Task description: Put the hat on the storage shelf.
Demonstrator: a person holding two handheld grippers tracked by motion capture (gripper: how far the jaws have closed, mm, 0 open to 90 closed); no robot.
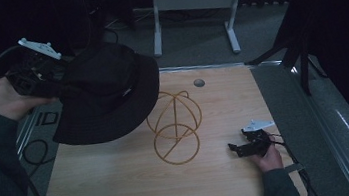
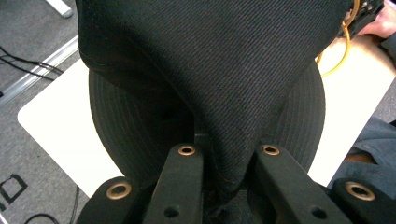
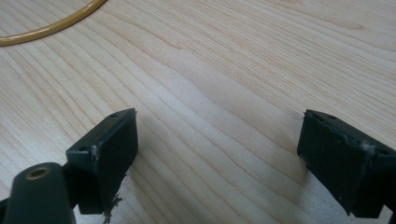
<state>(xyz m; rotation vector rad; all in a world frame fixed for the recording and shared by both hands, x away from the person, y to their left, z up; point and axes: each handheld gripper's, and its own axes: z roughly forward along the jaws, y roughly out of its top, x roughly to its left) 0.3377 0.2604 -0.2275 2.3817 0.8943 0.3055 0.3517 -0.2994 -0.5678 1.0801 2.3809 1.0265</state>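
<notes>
Black hat (image 1: 106, 93), a brimmed bucket type, held in the air at the upper left of the high view, above the left edge of the table (image 1: 124, 195). Its brim hangs toward the tabletop and covers part of the wire stand behind it. In the left gripper view the hat (image 2: 210, 70) takes up the centre of the frame, with a fold of its cloth pinched between the two black jaws at the bottom.

Left gripper (image 1: 41, 74), at the far upper left of the high view, jaws clamped narrow on the cloth of the hat; a hand grasps it from below.

Wire stand (image 1: 174, 128), yellow, at the centre of the table: a ring base flat on the wood with arched loops rising above it. The hat's brim overlaps its upper left loop in the frame.

Right gripper (image 1: 249, 145), at the lower right of the table, just right of the stand, resting low over the wood. In the right gripper view its jaws stand wide apart with bare wood between them, and an arc of the stand (image 3: 51, 28) crosses the upper left corner.
</notes>
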